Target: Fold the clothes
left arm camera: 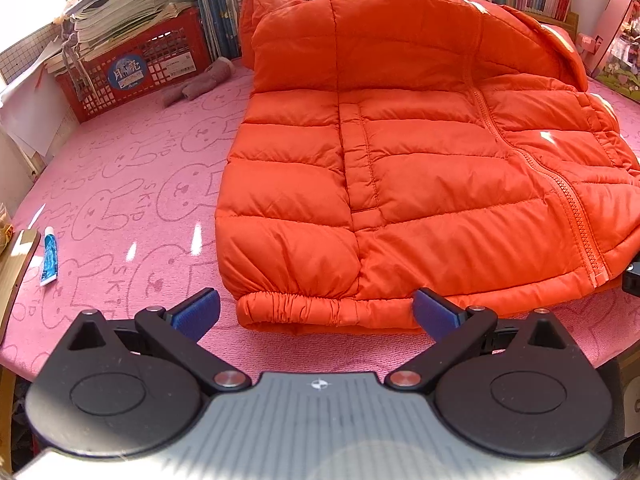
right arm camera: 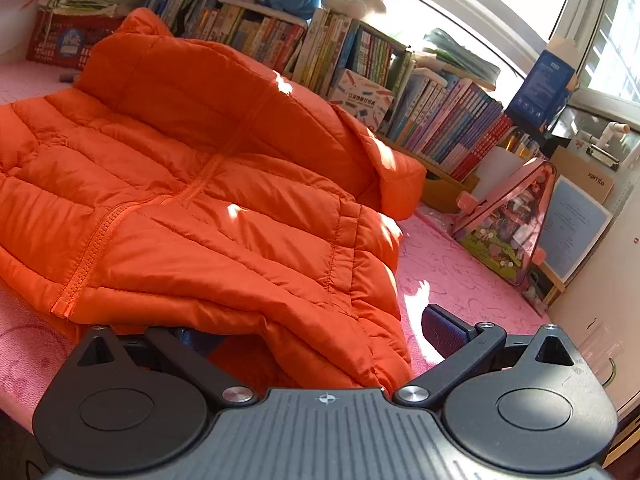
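An orange puffer jacket (left arm camera: pixel 400 152) lies on the pink rabbit-print table cover (left arm camera: pixel 120 200), zipped, hood toward the books, with its sleeves folded in over the front. My left gripper (left arm camera: pixel 316 314) is open, its blue pads straddling the near hem and the elastic cuff (left arm camera: pixel 288 306) just in front of it. In the right wrist view the jacket (right arm camera: pixel 200 184) fills the left half. My right gripper (right arm camera: pixel 316 336) is open at the jacket's near right corner; the fabric lies between the jaws and covers the left pad. The right pad (right arm camera: pixel 440 332) shows bare.
A red crate (left arm camera: pixel 132 68) with stacked papers stands far left, a grey cloth toy (left arm camera: pixel 200 80) beside it. A small blue tube (left arm camera: pixel 50 256) lies near the left edge. A row of books (right arm camera: pixel 400 92) lines the back. A pink triangular case (right arm camera: pixel 508 224) stands on the right.
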